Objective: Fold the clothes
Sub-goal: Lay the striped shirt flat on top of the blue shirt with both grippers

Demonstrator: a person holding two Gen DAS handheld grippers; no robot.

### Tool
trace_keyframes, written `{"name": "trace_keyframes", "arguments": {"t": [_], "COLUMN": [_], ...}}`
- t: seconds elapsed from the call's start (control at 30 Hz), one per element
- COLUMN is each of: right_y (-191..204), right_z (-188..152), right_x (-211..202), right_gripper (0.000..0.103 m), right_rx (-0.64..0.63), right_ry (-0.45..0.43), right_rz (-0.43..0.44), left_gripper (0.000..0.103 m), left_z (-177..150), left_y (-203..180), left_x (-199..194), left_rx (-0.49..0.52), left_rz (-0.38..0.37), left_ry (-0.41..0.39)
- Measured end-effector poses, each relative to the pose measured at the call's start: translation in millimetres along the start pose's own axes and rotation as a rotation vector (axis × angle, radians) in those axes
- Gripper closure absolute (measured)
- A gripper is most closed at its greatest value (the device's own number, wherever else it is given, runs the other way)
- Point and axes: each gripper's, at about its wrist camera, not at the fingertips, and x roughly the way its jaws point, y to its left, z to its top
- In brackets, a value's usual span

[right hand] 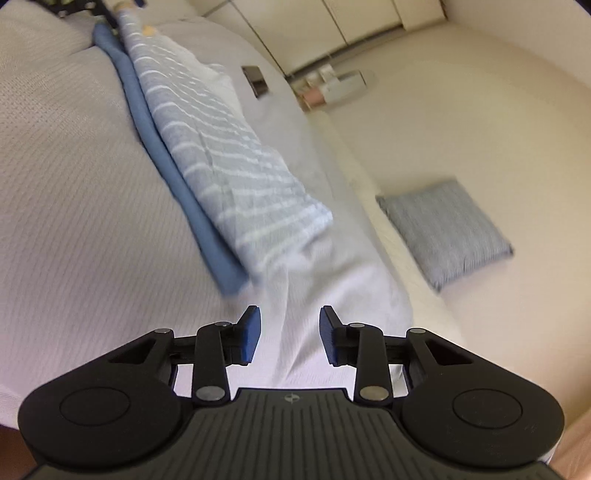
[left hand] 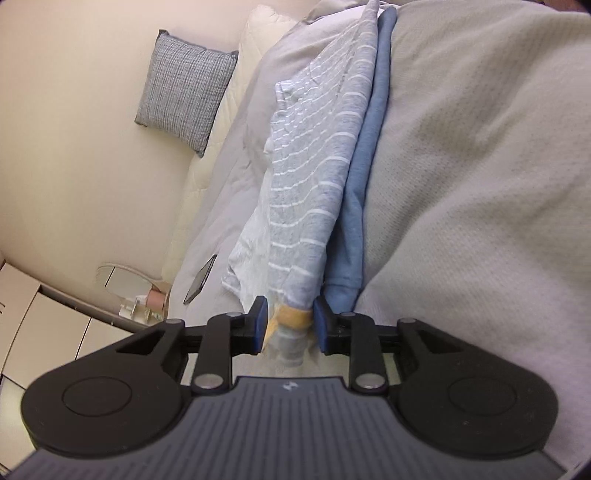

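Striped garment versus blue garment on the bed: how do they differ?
The striped garment is grey with white stripes; the blue garment is plain. The striped one lies on top, showing broadly; the blue shows only as a narrow band beside it. An end of the striped one sits between the left gripper pads.

This is a bedroom in a home. A bed with a pale grey quilted cover (left hand: 480, 166) fills the frame, a grey-blue woven cushion (left hand: 184, 88) leans on the cream wall at upper left, and a dark smartphone (left hand: 200, 279) lies beside folded garments, with white cupboard doors (right hand: 332, 22) along the top.
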Motion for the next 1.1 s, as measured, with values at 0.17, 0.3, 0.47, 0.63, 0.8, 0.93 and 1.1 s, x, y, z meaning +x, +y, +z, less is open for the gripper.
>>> {"name": "trace_keyframes", "arguments": {"t": [0.17,0.3,0.47,0.63,0.8,0.93,1.1], "right_y": [-6,-1,12,16,13,11,21], "right_z": [13,29,39,42,39,28,21], "right_x": [-8,-16,-12,4,9,-3,-3], "right_gripper": [0.07,0.07,0.069,0.072,0.103,0.103,0.103], "right_rx": [0.034,0.016,-0.067,-0.089,-0.059,-0.023,-0.024], "right_ry": [-0.043,-0.098,-0.116,-0.112,-0.113,-0.121,-0.098], "right_rz": [0.017,0.026,0.041,0.049,0.081,0.088,0.115], "left_gripper": [0.067,0.065,0.067,0.083,0.099,0.1,0.101], "left_z": [7,9,14,17,17,15,12], "left_y": [1,1,-9,-12,-16,-23,-26], "left_x": [-4,-4,3,16,18,11,17], "left_rx": [-0.005,0.004,0.118,0.159,0.159,0.16,0.159], "left_rz": [0.02,0.036,0.029,-0.007,-0.023,-0.027,-0.06], "left_ry": [0.012,0.042,0.029,0.024,0.01,-0.001,0.015]}}
